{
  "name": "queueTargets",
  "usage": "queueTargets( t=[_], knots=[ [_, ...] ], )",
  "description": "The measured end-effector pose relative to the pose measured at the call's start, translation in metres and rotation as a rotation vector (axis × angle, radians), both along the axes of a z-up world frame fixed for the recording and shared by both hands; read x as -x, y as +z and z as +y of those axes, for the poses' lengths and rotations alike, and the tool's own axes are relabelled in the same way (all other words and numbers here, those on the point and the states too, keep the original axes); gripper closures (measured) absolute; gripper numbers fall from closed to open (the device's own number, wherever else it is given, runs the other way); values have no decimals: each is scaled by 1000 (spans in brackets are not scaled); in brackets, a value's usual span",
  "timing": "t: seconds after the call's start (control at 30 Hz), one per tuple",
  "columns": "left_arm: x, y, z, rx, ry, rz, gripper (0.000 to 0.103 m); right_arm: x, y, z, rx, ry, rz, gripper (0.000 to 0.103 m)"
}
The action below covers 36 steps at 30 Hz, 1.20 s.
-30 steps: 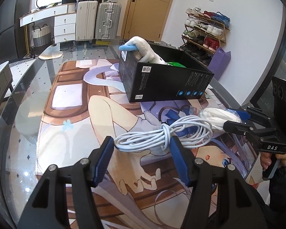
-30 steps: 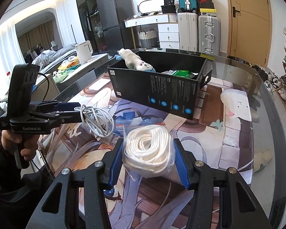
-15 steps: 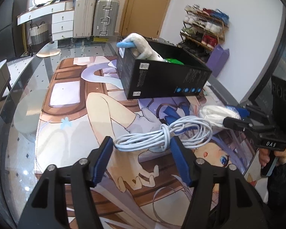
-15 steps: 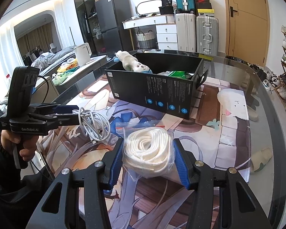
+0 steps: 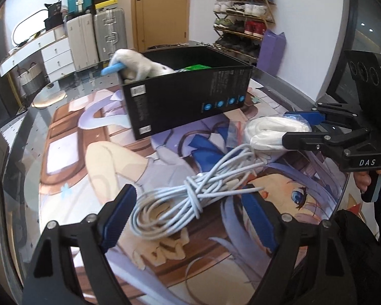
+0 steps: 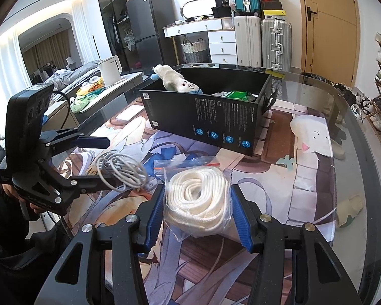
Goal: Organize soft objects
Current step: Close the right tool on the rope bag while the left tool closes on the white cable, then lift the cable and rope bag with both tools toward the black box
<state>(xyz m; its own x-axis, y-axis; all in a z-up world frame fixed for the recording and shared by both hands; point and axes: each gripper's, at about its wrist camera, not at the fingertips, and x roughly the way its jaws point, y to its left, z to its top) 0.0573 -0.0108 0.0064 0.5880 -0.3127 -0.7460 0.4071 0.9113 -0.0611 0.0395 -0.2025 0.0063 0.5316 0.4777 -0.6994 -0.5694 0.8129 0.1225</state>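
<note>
- The left gripper (image 5: pixel 188 218) is at 6 o'clock in the left wrist view; its blue-padded fingers (image 5: pixel 116 218) are spreading apart, and the pads stand clear of the cable on both sides.
- The white cable bundle (image 5: pixel 190 195) lies between those fingers on the tabletop (image 5: pixel 17 167), on the printed mat (image 5: pixel 94 162). It is tied round its middle, and its loops trail toward 2 o'clock.
- The black box (image 5: pixel 185 99) stands on the mat at 12 o'clock in that view, open at the top.
- A white plush toy (image 5: pixel 137 63) hangs over the box's left end, at 11 o'clock, with a blue part poking out over the rim.
- A green packet (image 6: pixel 237 94) lies inside the box, toward its right end in the right wrist view.
- The bagged white rope coil (image 6: pixel 199 198) sits at the centre of the right wrist view, a clear plastic bag around it.
- The right gripper (image 6: pixel 198 218) is at 6 o'clock in that view; its fingers (image 6: pixel 156 216) are clamped on the bagged coil, one pad pressed against each side.
- In the left wrist view the same gripper comes in from 3 o'clock with the coil in it, just beside the far loops of the cable.
- A person's hand (image 5: pixel 363 179) grips its handle at 4 o'clock.
</note>
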Motion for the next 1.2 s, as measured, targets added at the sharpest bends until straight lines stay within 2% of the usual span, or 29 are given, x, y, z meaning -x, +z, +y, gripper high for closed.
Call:
queueTargets(
  t=[0.1, 0.17, 0.27, 0.3, 0.33, 0.4, 0.43, 0.87, 0.97, 1.07, 1.13, 1.17, 1.2],
  knots=[
    [-5, -1, -5, 0, -17, 14, 19, 0, -1, -1, 0, -4, 1, 52],
    [-8, -3, -8, -5, -20, 23, 26, 0, -1, -2, -2, -9, 1, 52],
    [-11, -4, -11, -2, -18, 26, 44, 0, -1, -5, -4, -16, 0, 52],
    [-12, -4, -11, 21, -26, 30, 56, 0, -1, -6, -5, -19, -1, 52],
    [-12, -3, -11, 32, -29, 30, 63, 0, -1, -7, -5, -20, -1, 52],
    [-10, 0, -14, 25, -33, 15, 74, 0, 0, -9, -7, -25, -4, 52],
    [-10, 0, -15, 24, -29, 13, 76, 0, 1, -10, -8, -28, -5, 52],
    [-7, 8, -10, 72, -9, 6, 77, 11, 19, -17, -42, -35, -64, 53],
    [-7, 12, -8, 86, -3, -2, 77, 14, 24, -18, -44, -33, -82, 58],
    [-7, 13, -6, 93, 1, -4, 77, 15, 24, -16, -11, -28, -73, 58],
    [-7, 14, -5, 95, 4, -4, 77, 14, 17, -14, 17, -20, -45, 56],
    [-6, 13, -4, 96, 5, -4, 77, 14, 15, -14, 22, -20, -35, 51],
    [-6, 14, -4, 98, 6, -4, 77, 14, 13, -13, 29, -21, -32, 37]
  ],
)
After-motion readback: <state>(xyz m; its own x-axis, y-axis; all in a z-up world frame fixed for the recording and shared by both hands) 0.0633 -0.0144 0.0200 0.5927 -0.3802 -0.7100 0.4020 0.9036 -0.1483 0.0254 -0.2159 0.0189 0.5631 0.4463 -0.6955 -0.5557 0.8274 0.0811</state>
